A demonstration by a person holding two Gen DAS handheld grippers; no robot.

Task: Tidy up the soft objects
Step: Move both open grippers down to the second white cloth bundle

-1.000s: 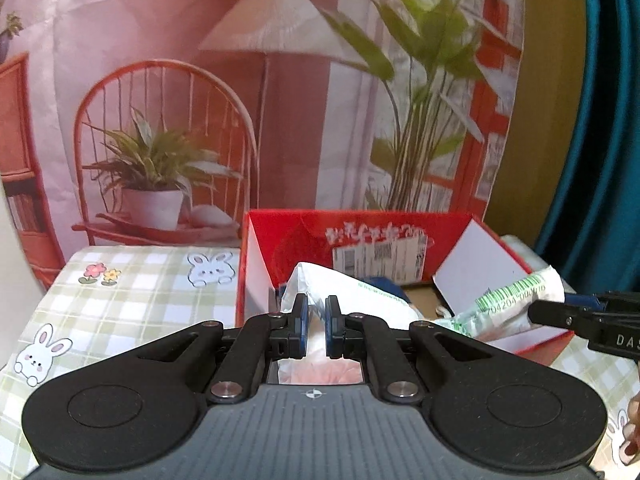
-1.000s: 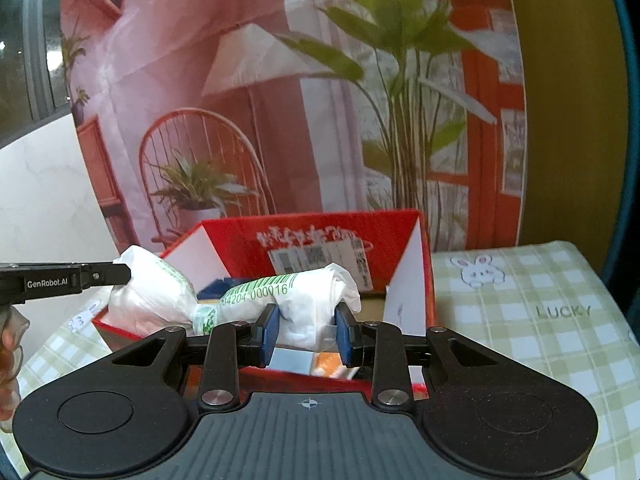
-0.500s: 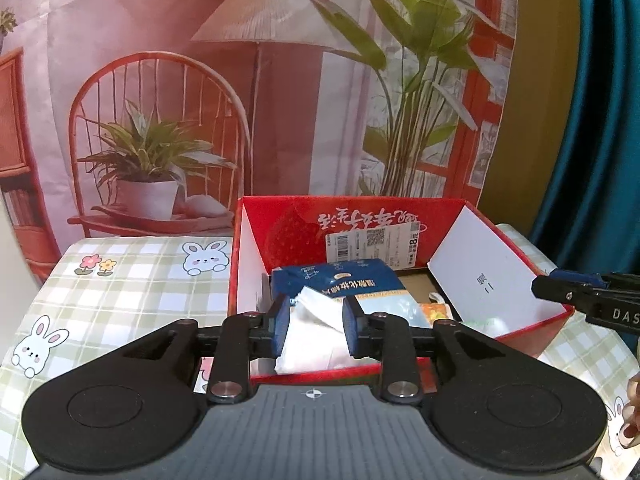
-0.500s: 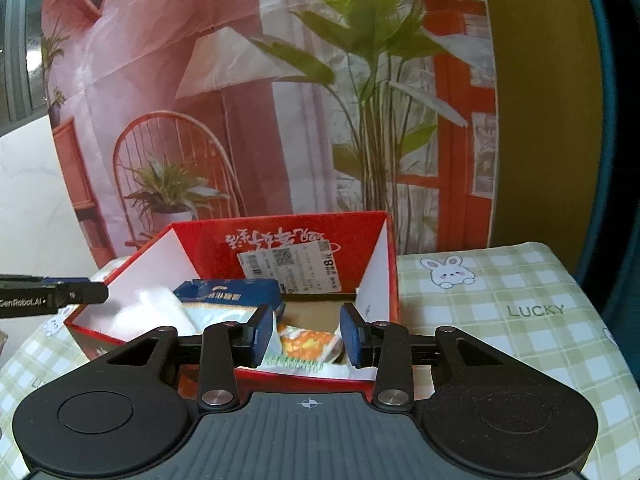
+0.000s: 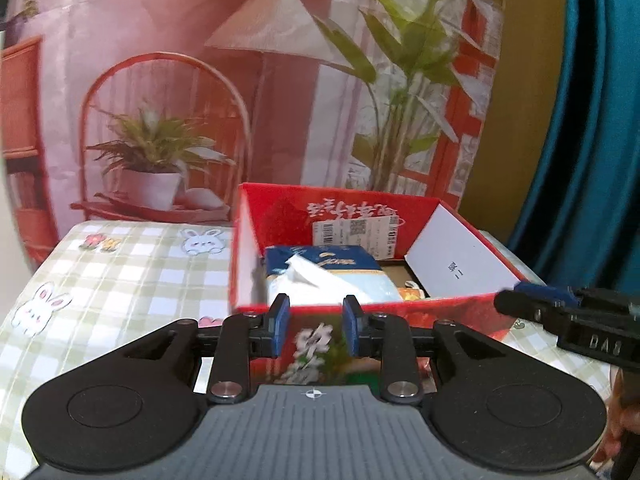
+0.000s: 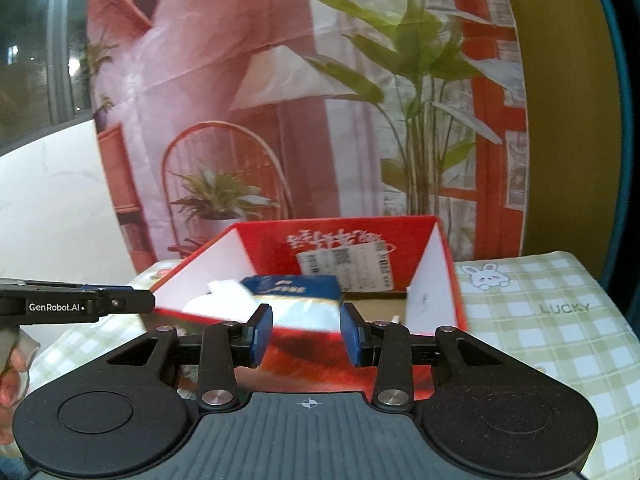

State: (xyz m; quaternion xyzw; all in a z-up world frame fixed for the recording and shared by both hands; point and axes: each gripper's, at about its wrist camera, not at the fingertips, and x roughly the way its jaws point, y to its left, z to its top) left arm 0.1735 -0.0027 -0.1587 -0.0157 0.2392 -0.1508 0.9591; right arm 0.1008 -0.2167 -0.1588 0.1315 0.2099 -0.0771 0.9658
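I have both claws, left claw (image 5: 313, 330) and right claw (image 6: 306, 336), part open and empty just short of the red box (image 5: 360, 312), which sits mid-desk (image 5: 120, 264) toward its far edge. The white bag (image 5: 320, 280) that both gripped 1 second ago now lies inside on the blue pack (image 5: 328, 258). I judge this drop done; next I must find another soft item.
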